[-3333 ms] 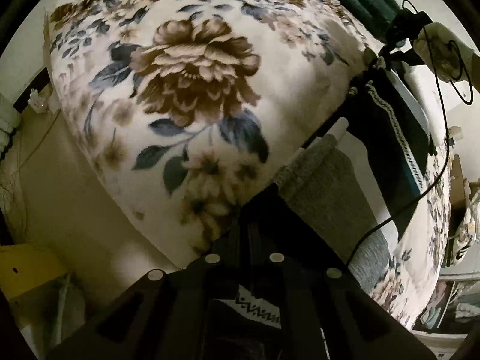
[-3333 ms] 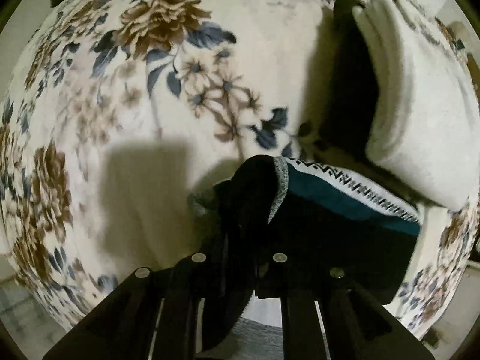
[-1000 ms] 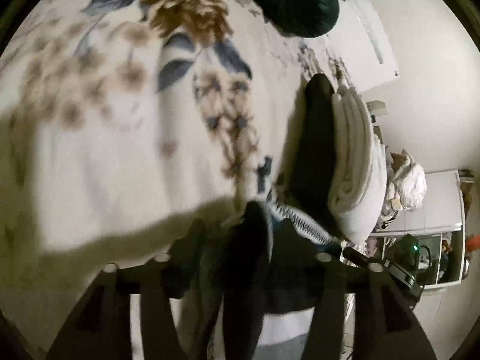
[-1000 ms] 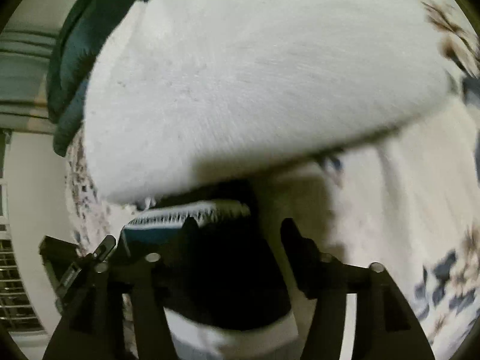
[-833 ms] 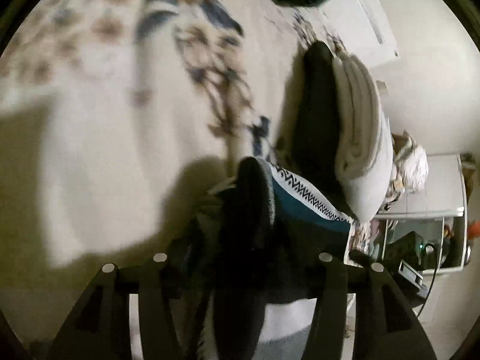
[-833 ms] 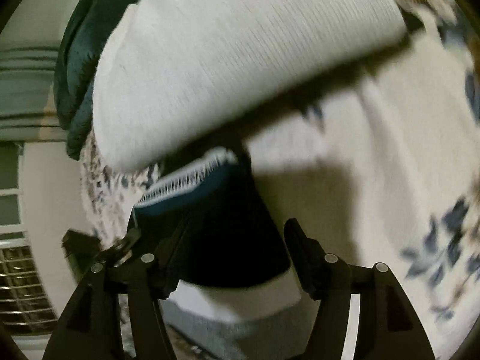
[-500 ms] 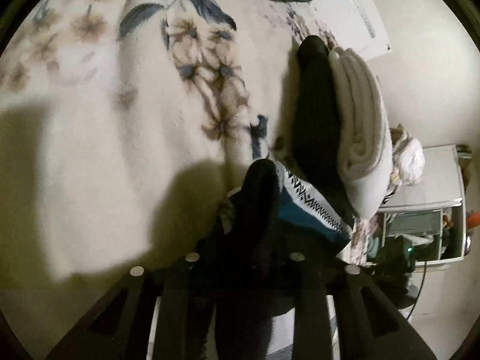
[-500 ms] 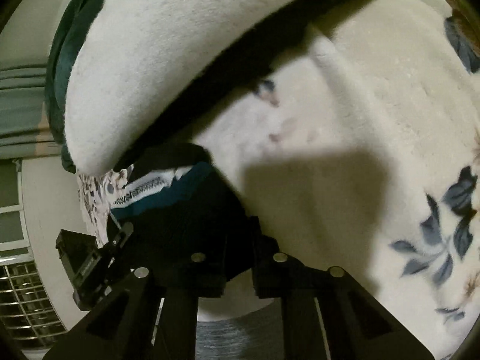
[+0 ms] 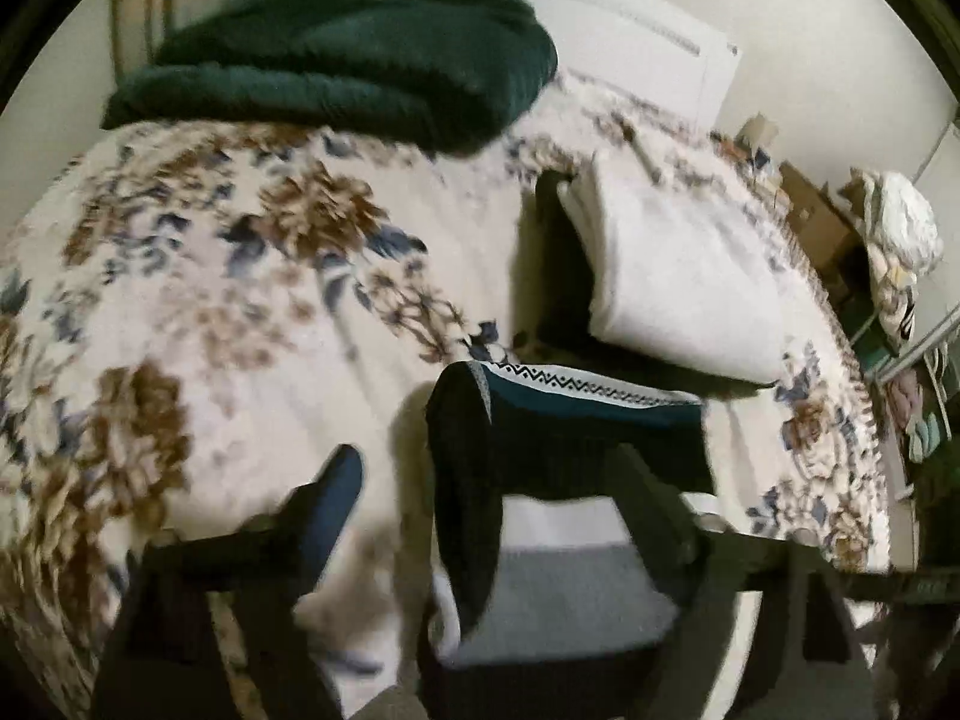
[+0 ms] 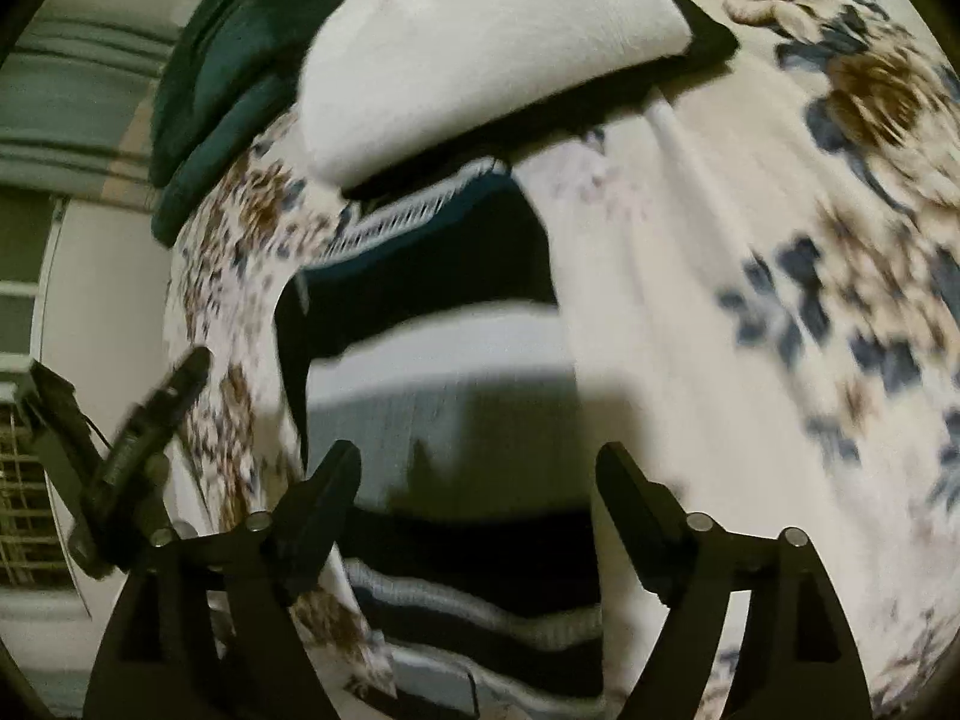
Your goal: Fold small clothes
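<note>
A folded knit sweater (image 9: pixel 570 450) with navy, teal, white and grey bands and a zigzag trim lies on the floral blanket (image 9: pixel 210 300). Its far edge sits just in front of a folded white garment (image 9: pixel 678 276). My left gripper (image 9: pixel 492 486) hovers above the sweater with its jaws opening; the cloth is below them and not pinched. In the right wrist view the sweater (image 10: pixel 432 300) lies flat under my right gripper (image 10: pixel 480 474). Its jaws are opening too, with nothing gripped. One left gripper finger (image 10: pixel 174 396) shows at that view's left edge.
The white garment rests on a black one (image 9: pixel 552 264). A dark green blanket (image 9: pixel 360 54) is heaped at the bed's far end. Shelves and a bundle of cloth (image 9: pixel 900 240) stand past the bed's right edge. Open floral blanket stretches left of the sweater.
Both grippers were shut on the sweater's folded edge half a second ago. Now both have let go, spread wide and drawn back upward. The sweater stays flat by the white garment.
</note>
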